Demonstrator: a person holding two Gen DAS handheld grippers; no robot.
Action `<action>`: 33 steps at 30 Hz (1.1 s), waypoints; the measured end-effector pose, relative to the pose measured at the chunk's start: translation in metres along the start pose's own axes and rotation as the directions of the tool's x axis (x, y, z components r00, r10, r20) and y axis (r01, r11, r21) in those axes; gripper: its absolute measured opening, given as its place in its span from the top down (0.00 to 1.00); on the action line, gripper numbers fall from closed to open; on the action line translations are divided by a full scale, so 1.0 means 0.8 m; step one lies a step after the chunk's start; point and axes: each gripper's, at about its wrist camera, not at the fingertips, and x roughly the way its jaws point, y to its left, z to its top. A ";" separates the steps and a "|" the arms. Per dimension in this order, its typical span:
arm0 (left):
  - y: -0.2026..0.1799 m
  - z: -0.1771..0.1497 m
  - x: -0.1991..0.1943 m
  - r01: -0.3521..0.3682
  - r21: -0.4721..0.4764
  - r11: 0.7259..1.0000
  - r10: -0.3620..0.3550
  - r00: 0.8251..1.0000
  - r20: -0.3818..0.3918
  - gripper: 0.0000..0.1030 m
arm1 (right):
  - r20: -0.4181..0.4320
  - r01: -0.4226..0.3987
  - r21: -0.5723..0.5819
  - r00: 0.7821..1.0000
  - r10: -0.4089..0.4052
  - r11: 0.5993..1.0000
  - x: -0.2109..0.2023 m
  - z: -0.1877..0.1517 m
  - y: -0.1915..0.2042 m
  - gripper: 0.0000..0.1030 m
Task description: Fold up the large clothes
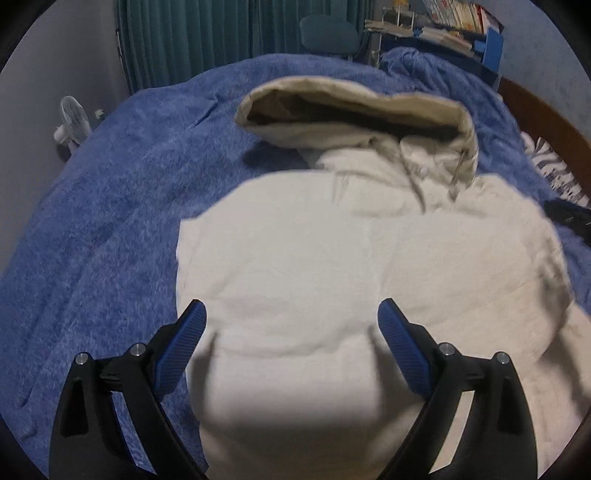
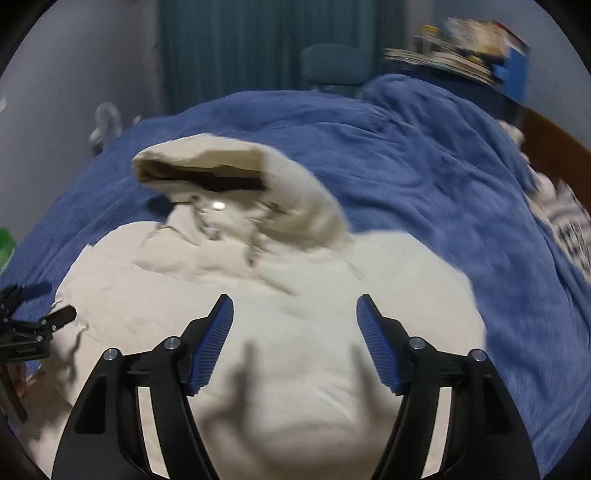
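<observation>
A cream padded hooded jacket (image 1: 332,258) lies on a blue fleece blanket, its body folded into a compact block and its hood (image 1: 354,107) open at the far end. It also shows in the right wrist view (image 2: 295,280), hood (image 2: 229,166) at upper left. My left gripper (image 1: 291,314) is open and empty above the jacket's near left part. My right gripper (image 2: 294,308) is open and empty above the jacket's middle. The left gripper also shows at the left edge of the right wrist view (image 2: 33,328).
The blue blanket (image 1: 110,206) covers the bed all around the jacket. A white fan (image 1: 72,123) stands by the far left. Green curtains (image 1: 207,33), a chair (image 1: 328,35) and a shelf of books (image 1: 454,22) are behind. A brown headboard (image 1: 546,110) and patterned pillow (image 1: 557,170) are right.
</observation>
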 end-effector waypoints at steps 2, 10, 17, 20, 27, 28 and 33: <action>0.001 0.023 -0.009 0.007 0.012 1.000 -0.007 1.000 0.018 0.13 | 0.019 0.001 -0.031 1.000 -0.001 1.000 0.013 0.022 0.014 0.35; 0.014 0.097 0.008 -0.010 0.063 0.998 0.009 1.000 0.024 0.13 | 0.079 0.091 -0.192 0.994 -0.077 0.977 0.083 0.113 0.073 0.23; 0.037 0.107 0.047 -0.003 0.004 1.000 0.003 1.000 -0.005 0.13 | 0.105 0.232 -0.409 0.973 -0.207 0.883 0.145 0.128 0.118 0.55; 0.038 0.104 0.044 0.006 -0.020 1.000 -0.005 1.000 0.019 0.13 | 0.111 0.214 -0.416 0.977 -0.185 0.884 0.139 0.116 0.108 0.90; 0.006 0.092 0.013 0.019 0.040 0.999 -0.024 0.993 0.118 0.13 | 0.202 0.073 -0.272 0.979 -0.017 0.959 0.045 0.089 0.057 0.94; -0.001 0.088 0.006 0.010 0.053 0.999 -0.018 0.989 0.144 0.13 | 0.199 0.045 -0.266 0.980 0.009 0.963 0.032 0.082 0.049 0.94; -0.052 0.070 -0.001 -0.043 0.153 0.987 0.006 0.972 0.234 0.13 | 0.176 -0.045 -0.223 0.981 0.086 0.974 -0.003 0.050 0.024 0.94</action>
